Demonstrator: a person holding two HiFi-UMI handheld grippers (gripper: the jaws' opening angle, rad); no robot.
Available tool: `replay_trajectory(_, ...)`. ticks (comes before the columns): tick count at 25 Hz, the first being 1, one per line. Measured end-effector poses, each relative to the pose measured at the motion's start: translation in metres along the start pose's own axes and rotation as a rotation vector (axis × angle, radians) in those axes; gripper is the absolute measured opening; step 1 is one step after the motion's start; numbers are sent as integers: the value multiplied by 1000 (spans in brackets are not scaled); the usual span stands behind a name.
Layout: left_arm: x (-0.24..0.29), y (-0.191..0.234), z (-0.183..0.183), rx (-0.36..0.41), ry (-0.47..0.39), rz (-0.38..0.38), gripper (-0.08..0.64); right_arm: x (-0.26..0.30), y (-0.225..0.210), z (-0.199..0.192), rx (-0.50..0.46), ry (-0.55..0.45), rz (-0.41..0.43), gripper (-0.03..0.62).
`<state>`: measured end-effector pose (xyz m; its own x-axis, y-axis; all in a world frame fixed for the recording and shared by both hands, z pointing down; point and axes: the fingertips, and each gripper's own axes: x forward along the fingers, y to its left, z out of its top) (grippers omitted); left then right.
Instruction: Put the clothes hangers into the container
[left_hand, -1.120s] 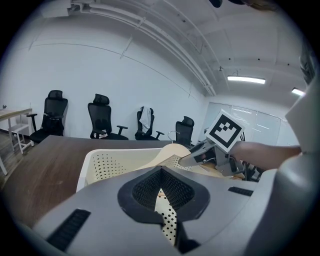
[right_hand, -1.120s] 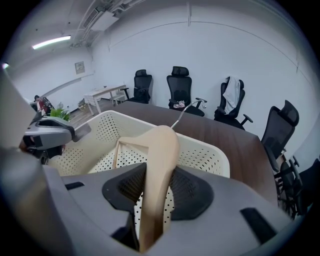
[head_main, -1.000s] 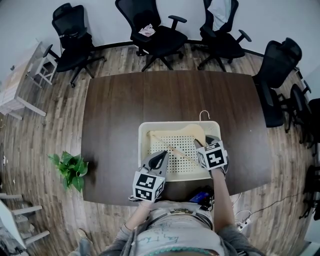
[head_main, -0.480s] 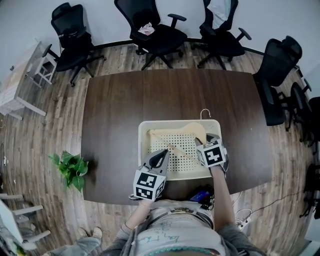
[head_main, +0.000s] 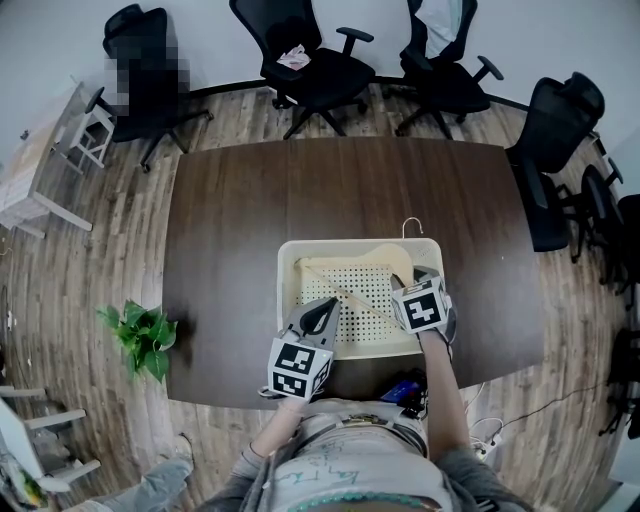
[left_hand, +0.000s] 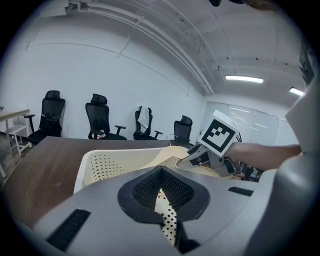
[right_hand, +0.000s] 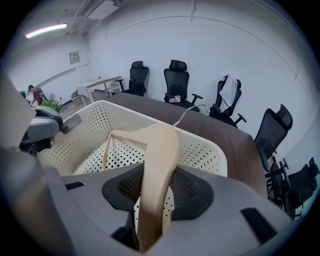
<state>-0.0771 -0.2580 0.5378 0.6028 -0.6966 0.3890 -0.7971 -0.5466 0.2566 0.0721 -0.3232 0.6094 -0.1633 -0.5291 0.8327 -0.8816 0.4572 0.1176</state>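
Observation:
A cream perforated basket (head_main: 290, 300) stands near the front edge of the dark table (head_main: 230, 220). A pale wooden hanger (head_main: 380, 262) lies tilted inside it, and its metal hook (head_main: 408, 227) pokes over the far rim. My right gripper (head_main: 412, 283) is at the basket's right side, shut on one arm of the hanger (right_hand: 159, 145), which runs out from between the jaws over the basket (right_hand: 200, 139). My left gripper (head_main: 324, 310) hovers at the basket's near left corner, jaws together with nothing in them. From the left gripper (left_hand: 161, 194) I see the basket (left_hand: 97, 165) and the right gripper (left_hand: 200, 156).
Several black office chairs (head_main: 310, 60) ring the far side of the table, and more (head_main: 560, 150) stand on the right. A potted plant (head_main: 140, 335) sits on the wooden floor to the left. A small blue object (head_main: 403, 392) lies at the table's near edge.
The right gripper with the hanger has edged slightly to the left and away from me. The left gripper and the basket have stayed put.

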Motion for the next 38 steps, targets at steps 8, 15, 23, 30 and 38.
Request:
replay_trajectory(8,-1,1,-1,-4,-6,0,11,0,3,-1,-19,15,-56,147)
replay_trajectory(15,-2,1,-1,-8,-4,-1,11,1,0,-5,-38,44,-106,147)
replay_trajectory(23,-2,0,1,-11,-5,-4,11,6,-8,-16,-151,131,-218,146)
replay_trajectory(30,0,1,1,-14,-6,-6,11,6,-9,-16,-154,134,-223,144)
replay_trajectory(38,-1,2,-1,-19,-5,-12,11,5,-5,-18,-171,127,-198,152)
